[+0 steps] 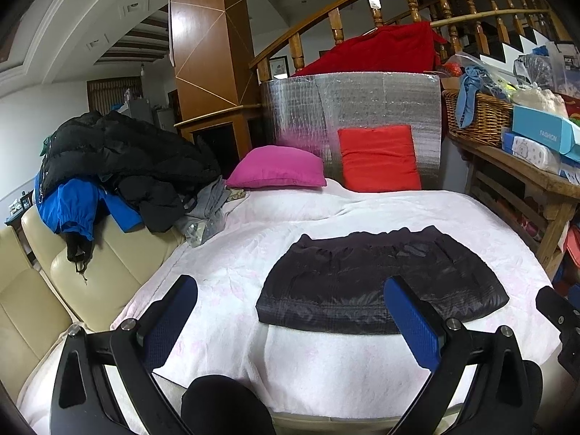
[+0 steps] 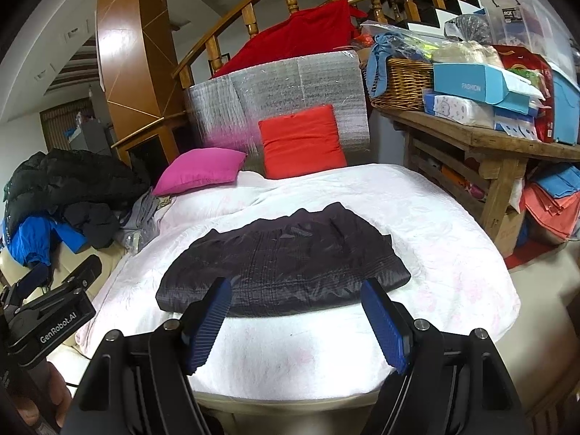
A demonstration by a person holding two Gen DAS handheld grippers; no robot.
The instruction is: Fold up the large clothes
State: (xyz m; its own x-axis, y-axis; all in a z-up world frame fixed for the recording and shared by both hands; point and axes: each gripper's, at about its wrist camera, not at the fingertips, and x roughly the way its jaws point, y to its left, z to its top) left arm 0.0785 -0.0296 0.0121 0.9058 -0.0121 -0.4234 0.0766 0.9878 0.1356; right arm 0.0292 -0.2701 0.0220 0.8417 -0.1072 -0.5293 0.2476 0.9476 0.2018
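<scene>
A dark quilted jacket (image 1: 380,282) (image 2: 286,257) lies folded into a flat rectangle on the white blanket (image 1: 253,246) (image 2: 435,239) of the bed. My left gripper (image 1: 290,290) hovers open in front of the jacket's near edge, its blue pads (image 1: 413,322) empty. My right gripper (image 2: 295,290) is also open just short of that edge, with nothing between its blue pads (image 2: 384,322). The left gripper's body (image 2: 54,311) shows at the left of the right wrist view, held by a hand.
A heap of dark and blue coats (image 1: 108,174) (image 2: 54,195) lies on a cream sofa (image 1: 90,275) to the left. Pink (image 1: 279,166) and red (image 1: 378,157) cushions lean against a silver foil panel behind. A cluttered wooden shelf (image 2: 489,137) with a wicker basket (image 2: 402,83) stands to the right.
</scene>
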